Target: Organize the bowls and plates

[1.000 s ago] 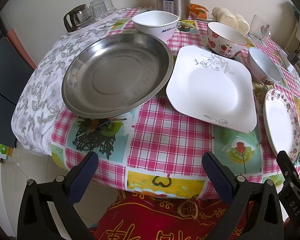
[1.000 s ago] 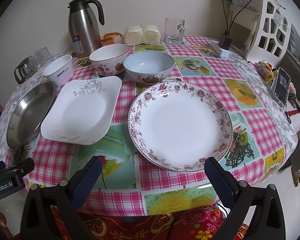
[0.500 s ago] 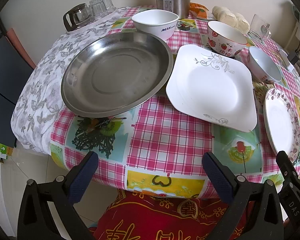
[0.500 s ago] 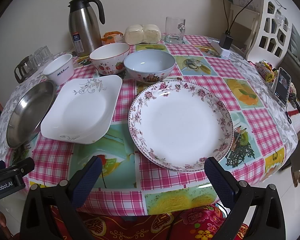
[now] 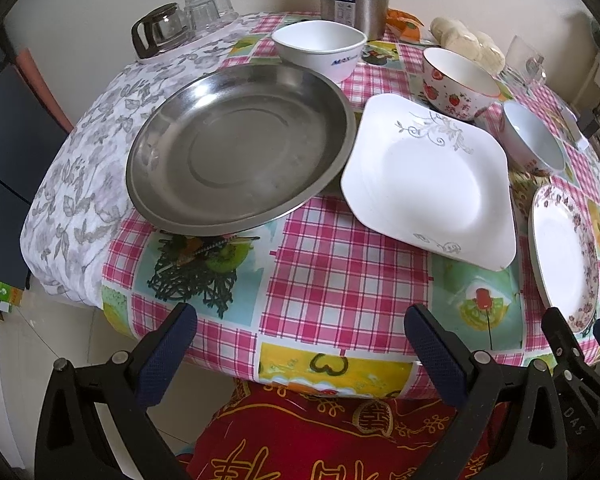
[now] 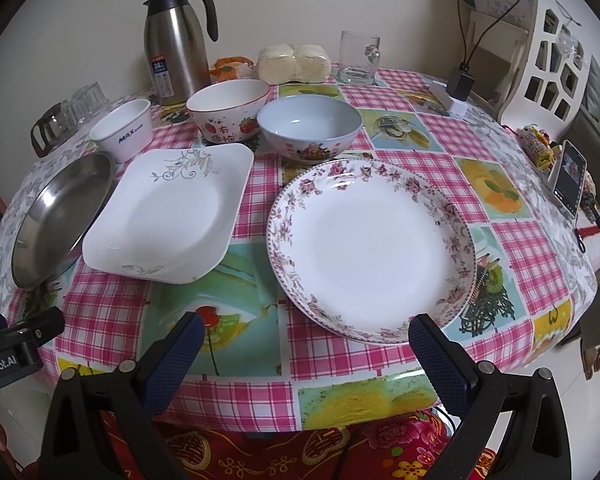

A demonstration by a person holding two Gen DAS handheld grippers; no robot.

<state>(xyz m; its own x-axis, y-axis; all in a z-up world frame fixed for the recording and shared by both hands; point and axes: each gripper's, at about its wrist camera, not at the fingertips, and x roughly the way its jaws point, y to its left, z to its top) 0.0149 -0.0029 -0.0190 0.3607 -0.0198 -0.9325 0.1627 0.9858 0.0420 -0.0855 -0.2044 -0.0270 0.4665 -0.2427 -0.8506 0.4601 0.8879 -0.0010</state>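
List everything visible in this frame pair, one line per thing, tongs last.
Steel plate: 1, silver, table's left edge.
Square plate: 1, white, right of steel plate.
Floral plate: 1, white with pink rim, near right.
MAX bowl: 1, white, back left.
Strawberry bowl: 1, white and red, back middle.
Blue bowl: 1, pale blue, behind floral plate.
Thermos: 1, steel, back.
Glass mug: 1, clear, back.
Buns: bagged, cream, back.
Phone: 1, propped, right edge.
Left tongs: open, empty.
Right tongs: open, empty.
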